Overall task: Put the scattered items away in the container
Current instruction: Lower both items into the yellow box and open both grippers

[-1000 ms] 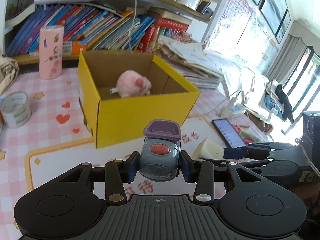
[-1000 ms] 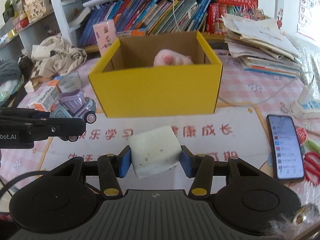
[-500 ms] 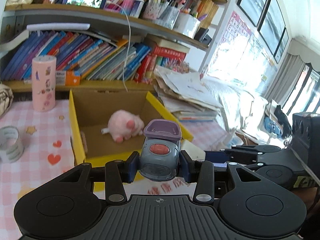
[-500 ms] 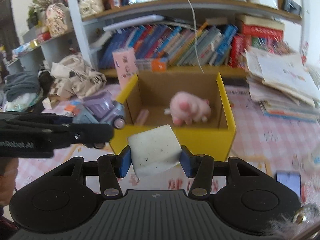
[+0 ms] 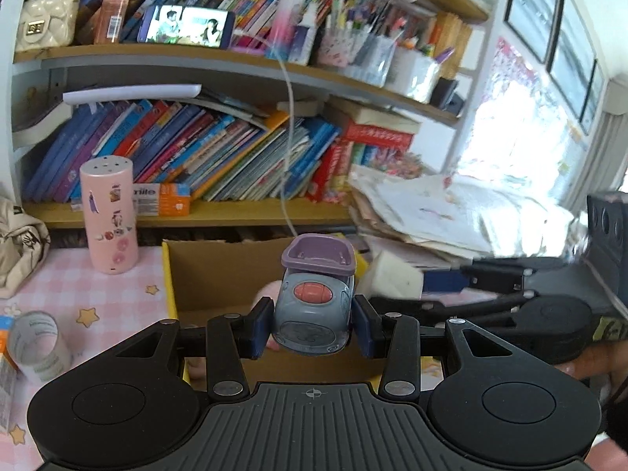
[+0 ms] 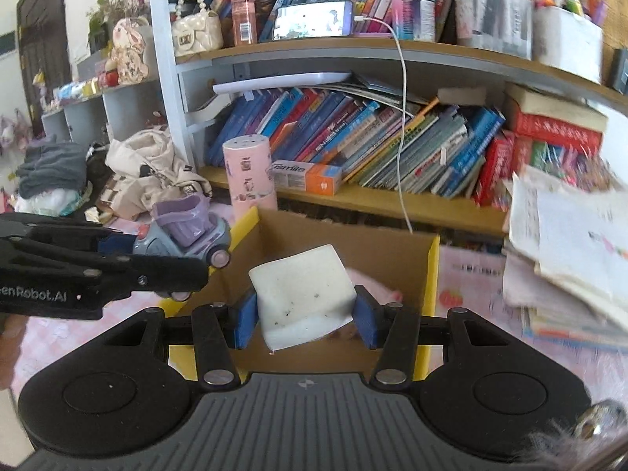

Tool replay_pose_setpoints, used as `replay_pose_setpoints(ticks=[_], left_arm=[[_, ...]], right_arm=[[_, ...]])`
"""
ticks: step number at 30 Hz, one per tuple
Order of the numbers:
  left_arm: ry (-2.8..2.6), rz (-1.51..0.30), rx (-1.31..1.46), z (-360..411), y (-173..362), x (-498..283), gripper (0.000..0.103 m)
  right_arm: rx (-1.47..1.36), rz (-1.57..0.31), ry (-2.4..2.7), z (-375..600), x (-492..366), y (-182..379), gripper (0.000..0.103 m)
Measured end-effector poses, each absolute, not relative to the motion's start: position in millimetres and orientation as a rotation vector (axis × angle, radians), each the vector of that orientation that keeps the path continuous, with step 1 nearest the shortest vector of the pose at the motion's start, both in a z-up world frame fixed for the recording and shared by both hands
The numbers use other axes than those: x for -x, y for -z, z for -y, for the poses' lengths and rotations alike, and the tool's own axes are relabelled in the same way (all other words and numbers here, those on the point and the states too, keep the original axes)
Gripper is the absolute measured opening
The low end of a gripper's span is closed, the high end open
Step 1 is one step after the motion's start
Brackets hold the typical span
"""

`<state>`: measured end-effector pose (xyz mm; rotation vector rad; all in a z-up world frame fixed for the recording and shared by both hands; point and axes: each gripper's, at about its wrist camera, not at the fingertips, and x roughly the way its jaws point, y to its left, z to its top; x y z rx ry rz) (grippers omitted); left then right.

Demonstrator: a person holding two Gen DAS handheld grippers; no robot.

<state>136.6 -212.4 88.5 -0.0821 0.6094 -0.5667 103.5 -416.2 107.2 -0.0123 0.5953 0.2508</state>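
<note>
Two hand-held grippers carry a toy and a sponge above the open yellow cardboard box (image 6: 431, 274)

The left gripper (image 5: 313, 325) is closed on a grey-and-purple toy truck (image 5: 314, 306), pads pressing its flanks so that it rides level; the right gripper (image 6: 304, 316) is clamped on a white sponge block (image 6: 302, 294), visibly squeezed between the blue pads. Both loads hang over the box mouth, presumably to drop inside clear of the walls. A pink plush toy (image 6: 373, 282) already lies on the box floor; a tape roll (image 5: 37, 347) waits on the pink checked tablecloth (image 5: 78, 286)
</note>
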Motion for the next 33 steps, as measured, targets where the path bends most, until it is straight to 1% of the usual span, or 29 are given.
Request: replay_pose_setpoints(ticks=[3, 8, 14, 20, 24, 29, 33], left_arm=[[0.541, -0.662, 0.058, 219, -75, -157, 0.041], [0.521, -0.738, -0.079, 240, -50, -180, 0.042], [0.527, -0.811, -0.166, 256, -28, -198, 0.042], [0.503, -0.913, -0.216, 265, -9, -218, 0.042], [0.502, -0.939, -0.252, 268, -4, -221, 0.042], [0.508, -0.965, -0.281, 273, 2, -225, 0.042], [0.51, -0.972, -0.285, 274, 5, -227, 0.042]], right_arm=[[0.071, -0.639, -0.29, 420, -132, -98, 0.048], [0.242, -0.816, -0.35, 412, -175, -63, 0.048], [0.42, -0.936, -0.446, 396, -202, -30, 0.049], [0.549, -0.981, -0.521, 388, -216, -18, 0.049], [0.59, -1.019, -0.56, 387, -219, -8, 0.049], [0.57, -1.066, -0.58, 388, -222, 3, 0.049], [0.553, -1.063, -0.578, 389, -222, 3, 0.049]])
